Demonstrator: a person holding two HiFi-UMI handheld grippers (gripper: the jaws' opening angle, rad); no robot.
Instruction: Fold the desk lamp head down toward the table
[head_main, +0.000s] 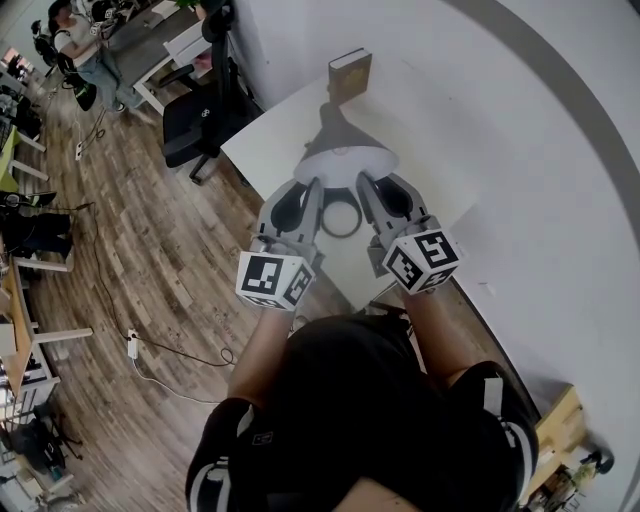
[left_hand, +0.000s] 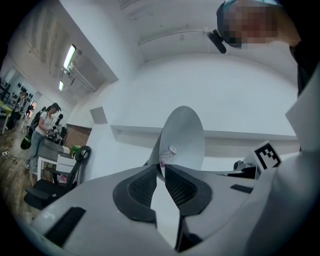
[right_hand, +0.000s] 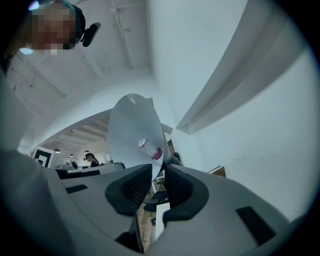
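Looking down through the head view, the left tongs (head_main: 318, 183) and the right tongs (head_main: 362, 180) are reaching forward side by side and meeting the near rim of the lamp shade (head_main: 345, 160). The shade is standing straight ahead of them over the white table (head_main: 270, 140), with what is looking like the lamp's ring base (head_main: 340, 218) lying below and between the two. Neither hand is sitting nearer than the other, and each is taking its own side of the rim. Turning to the left gripper view, the left tongs are pinching the thin edge of the shade between nearly closed pads. The shade is rising up and to the right of them, its open mouth and bulb (left_hand: 167, 155) facing back toward the tongs. Moving to the right gripper view, the right tongs are likewise nipping the rim. Their pads are sitting slightly wider but apparently pressing on the edge running between them, while the shade is spreading up and to the left. So the shade's axis is running roughly level and away from both tongs, with its mouth looking at the person rather than at the table. The coming move is probably calling for both hands to swing the gripped rim downward together, so the mouth is tipping toward the tabletop below the tongs.
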